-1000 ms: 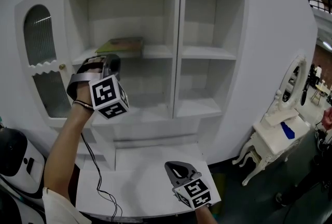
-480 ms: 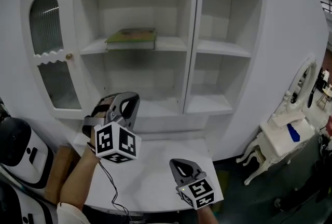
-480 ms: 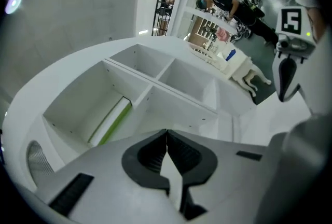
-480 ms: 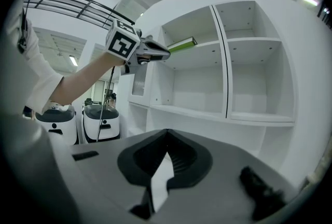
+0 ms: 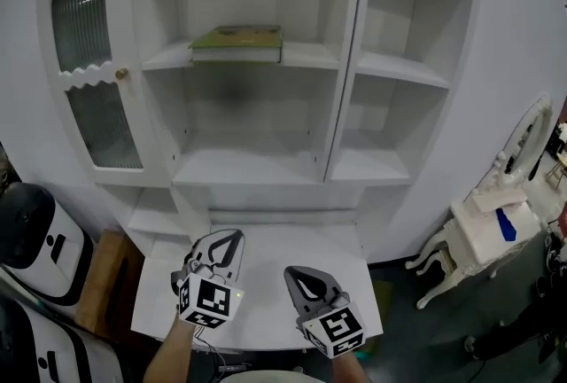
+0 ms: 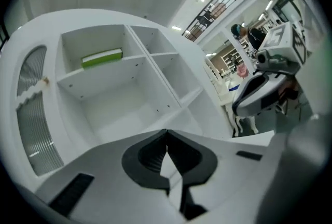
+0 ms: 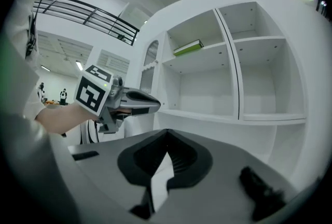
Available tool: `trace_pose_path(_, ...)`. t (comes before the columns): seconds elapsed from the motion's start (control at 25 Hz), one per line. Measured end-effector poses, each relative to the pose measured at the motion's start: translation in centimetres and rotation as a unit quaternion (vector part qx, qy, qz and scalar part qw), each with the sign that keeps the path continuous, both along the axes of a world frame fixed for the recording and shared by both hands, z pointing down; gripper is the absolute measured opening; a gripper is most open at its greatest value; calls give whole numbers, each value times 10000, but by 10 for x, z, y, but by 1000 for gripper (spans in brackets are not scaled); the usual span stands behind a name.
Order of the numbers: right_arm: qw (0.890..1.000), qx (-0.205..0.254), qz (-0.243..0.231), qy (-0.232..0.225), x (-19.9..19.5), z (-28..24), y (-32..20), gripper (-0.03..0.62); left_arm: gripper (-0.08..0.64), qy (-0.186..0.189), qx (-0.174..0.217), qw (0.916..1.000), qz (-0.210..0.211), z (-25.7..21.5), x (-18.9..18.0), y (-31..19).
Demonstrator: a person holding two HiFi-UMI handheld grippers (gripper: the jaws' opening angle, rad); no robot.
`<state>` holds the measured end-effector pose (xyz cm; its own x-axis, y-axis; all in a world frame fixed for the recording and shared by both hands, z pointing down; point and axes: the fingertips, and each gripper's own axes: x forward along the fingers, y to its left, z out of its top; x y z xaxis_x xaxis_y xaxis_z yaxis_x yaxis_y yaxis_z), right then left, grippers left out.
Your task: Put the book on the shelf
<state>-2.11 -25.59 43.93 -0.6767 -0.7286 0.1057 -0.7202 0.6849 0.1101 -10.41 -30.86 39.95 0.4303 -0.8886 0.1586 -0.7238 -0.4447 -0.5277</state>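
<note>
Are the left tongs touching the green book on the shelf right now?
Apart. The head view shows the book lying flat on the upper shelf, while the left tongs, shut and empty, sit far below it over the white desk.

The cabinet (image 5: 345,106) is running off the head view's top edge, a white machine (image 5: 31,253) is being cut by the left edge, and a dresser (image 5: 492,235) is fading into the dark right edge. The book (image 5: 237,40) is lying too far off for its cover print to be read. In the right gripper view a person's clothing (image 7: 23,166) is blurring the left side. In the left gripper view distant people (image 6: 248,35) are showing too small to tell apart.
</note>
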Motion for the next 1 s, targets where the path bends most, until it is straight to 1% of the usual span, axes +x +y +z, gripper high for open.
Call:
trace_pose_path(0.08, 10000, 4, -99, -4, -7, 4, 2, 12, 11, 514, -197, 9984, 87, 15, 1, 12)
trace_pose_path(0.16, 9998, -11, -187, -26, -14, 7, 3, 12, 11, 923, -440, 9943, 309, 27, 8, 26)
trace_pose_path(0.28, 9997, -63, -252, -6, -22, 15, 5, 12, 11, 1202, -647, 9893, 515, 44, 17, 42)
trace_pose_path(0.44, 9997, -37, -253, 16, -25, 20, 5, 12, 11, 1769, -625, 9805, 592, 50, 18, 52)
trace_pose_path(0.56, 9996, -9, -291, 23, -27, 21, 8, 12, 9, 1891, -739, 9777, 542, 59, 15, 57)
trace_pose_path(0.8, 9995, -66, -297, -65, -23, 28, 12, 12, 9, 1927, -883, 9760, 500, 72, 12, 63)
trace_pose_path(1.0, 9994, -25, -329, -110, -24, 29, 14, 12, 9, 1998, -975, 9732, 579, 72, 17, 69)
